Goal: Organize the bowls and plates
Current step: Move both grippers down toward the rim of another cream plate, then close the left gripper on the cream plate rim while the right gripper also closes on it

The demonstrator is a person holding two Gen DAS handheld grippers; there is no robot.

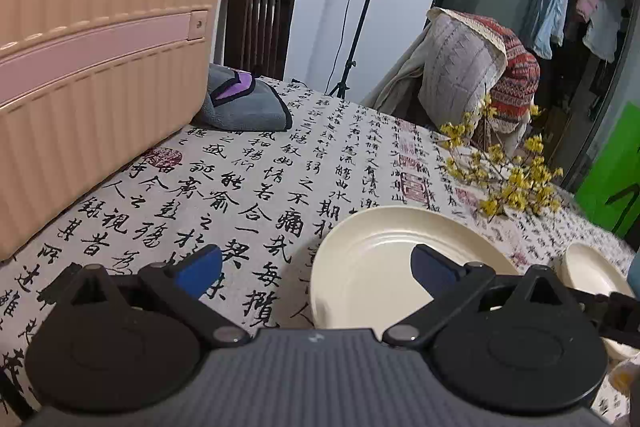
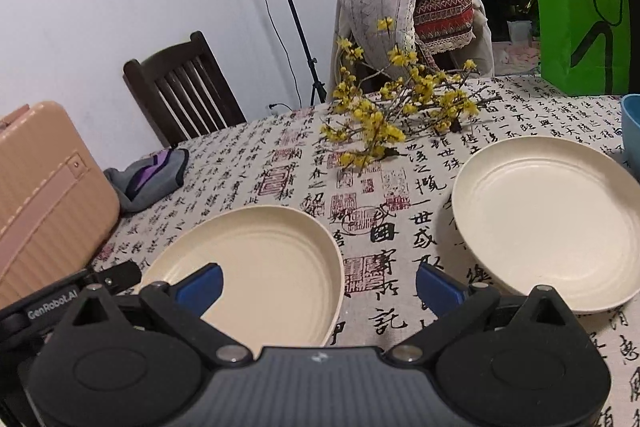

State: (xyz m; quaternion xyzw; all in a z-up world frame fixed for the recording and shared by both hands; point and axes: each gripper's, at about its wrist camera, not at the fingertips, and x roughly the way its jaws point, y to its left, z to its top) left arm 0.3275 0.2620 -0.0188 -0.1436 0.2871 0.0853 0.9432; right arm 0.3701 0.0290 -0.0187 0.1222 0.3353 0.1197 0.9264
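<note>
Two cream plates lie flat and apart on the table's lettered cloth [image 2: 280, 163], each on its own patch, which I take as the reason both tools hang low over them: nothing is stacked yet, so one plate will likely have to go onto the other. The left gripper [image 1: 316, 269] has its blue-tipped fingers spread wide and holds nothing, with the rim of the near plate [image 1: 376, 267] lying between them, as though lined up for a pinch on that edge. The right gripper [image 2: 318, 285] is spread just as wide and is empty too, reaching over the strip of cloth between the near plate and the far plate [image 2: 548, 223]. A blue bowl [image 2: 631, 127] shows only as a sliver at the edge, beyond the far plate. The yellow flower sprig [image 2: 396, 115] lies behind the plates, and the pink suitcase [image 1: 96, 59] sits off to the left, both out of the way.
</note>
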